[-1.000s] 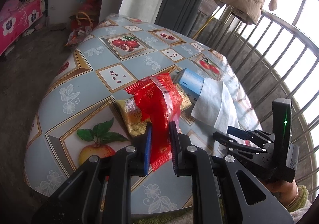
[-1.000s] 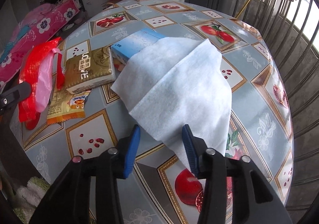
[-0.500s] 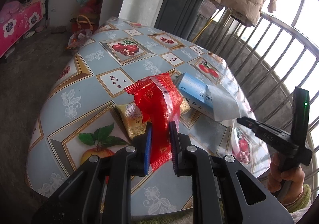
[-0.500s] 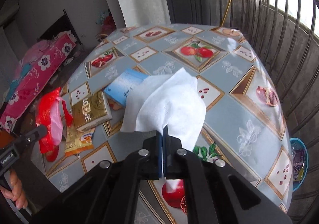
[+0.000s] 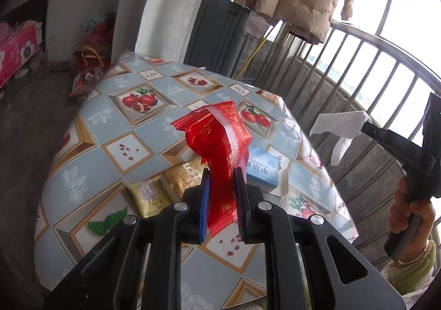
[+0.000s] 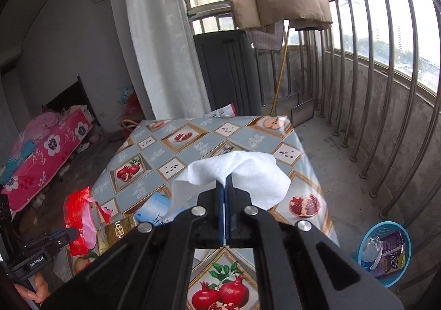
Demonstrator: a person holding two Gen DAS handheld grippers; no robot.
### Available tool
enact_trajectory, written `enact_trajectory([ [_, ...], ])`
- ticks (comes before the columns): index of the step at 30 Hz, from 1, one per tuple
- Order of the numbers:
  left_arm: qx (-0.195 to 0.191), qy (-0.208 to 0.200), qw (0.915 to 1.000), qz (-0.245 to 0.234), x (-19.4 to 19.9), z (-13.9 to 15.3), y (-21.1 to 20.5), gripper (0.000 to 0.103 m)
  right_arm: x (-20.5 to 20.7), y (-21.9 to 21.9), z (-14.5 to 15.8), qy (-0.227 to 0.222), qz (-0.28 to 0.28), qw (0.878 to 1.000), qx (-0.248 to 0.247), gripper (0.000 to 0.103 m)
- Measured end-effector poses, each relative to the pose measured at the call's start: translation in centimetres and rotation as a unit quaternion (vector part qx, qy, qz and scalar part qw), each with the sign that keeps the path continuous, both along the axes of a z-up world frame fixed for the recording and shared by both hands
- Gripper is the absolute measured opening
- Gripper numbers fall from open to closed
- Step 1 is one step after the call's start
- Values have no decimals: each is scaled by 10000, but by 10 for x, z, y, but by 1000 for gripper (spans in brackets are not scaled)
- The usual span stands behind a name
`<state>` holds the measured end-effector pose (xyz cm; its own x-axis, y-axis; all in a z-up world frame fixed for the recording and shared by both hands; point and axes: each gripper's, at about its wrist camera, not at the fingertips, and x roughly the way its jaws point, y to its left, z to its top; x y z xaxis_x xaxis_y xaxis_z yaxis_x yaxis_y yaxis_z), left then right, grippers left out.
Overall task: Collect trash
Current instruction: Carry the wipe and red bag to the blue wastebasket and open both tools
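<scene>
Red crinkled plastic, one red wrapper (image 5: 220,144), stands pinched between the narrow-set blue pads of the left gripper (image 5: 222,199), lifted above the near part of the table (image 5: 91,130); white and thin, one tissue (image 6: 242,172) is clamped in the fully closed right gripper (image 6: 225,199), held high and clear of the tabletop, past its right edge in the left wrist view; on the fruit-patterned oilcloth lie three more items close together: a yellow packet (image 5: 148,194), a gold packet (image 5: 182,174) and a blue tissue pack (image 5: 261,169); beyond them the cloth is bare up to its far edge; right of the table a strip of concrete floor runs to the railing (image 6: 386,89), where one blue basket (image 6: 384,252) holds trash; a hand (image 5: 410,213) grips the right tool's handle, angled downward.
</scene>
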<state>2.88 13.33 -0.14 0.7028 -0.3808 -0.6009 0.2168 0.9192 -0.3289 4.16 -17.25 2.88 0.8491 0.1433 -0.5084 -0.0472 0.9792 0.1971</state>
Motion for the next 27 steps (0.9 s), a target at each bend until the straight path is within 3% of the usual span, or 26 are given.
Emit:
enact_trajectory([
  [7, -7, -203, 9955, -931, 33, 23, -66, 14, -32, -88, 11, -265, -1173, 9924, 262, 0],
  [13, 5, -33, 9790, -2040, 64, 24, -153, 14, -67, -165, -14, -101, -2161, 9747, 558, 0],
  [18, 31, 384, 9560, -2908, 84, 12, -235, 14, -82, -220, -51, 185, -2817, 9559, 811, 0],
  [27, 256, 1255, 9008, -4150, 104, -28, -390, 14, -89, -316, -129, 783, -3748, 9117, 1493, 0],
])
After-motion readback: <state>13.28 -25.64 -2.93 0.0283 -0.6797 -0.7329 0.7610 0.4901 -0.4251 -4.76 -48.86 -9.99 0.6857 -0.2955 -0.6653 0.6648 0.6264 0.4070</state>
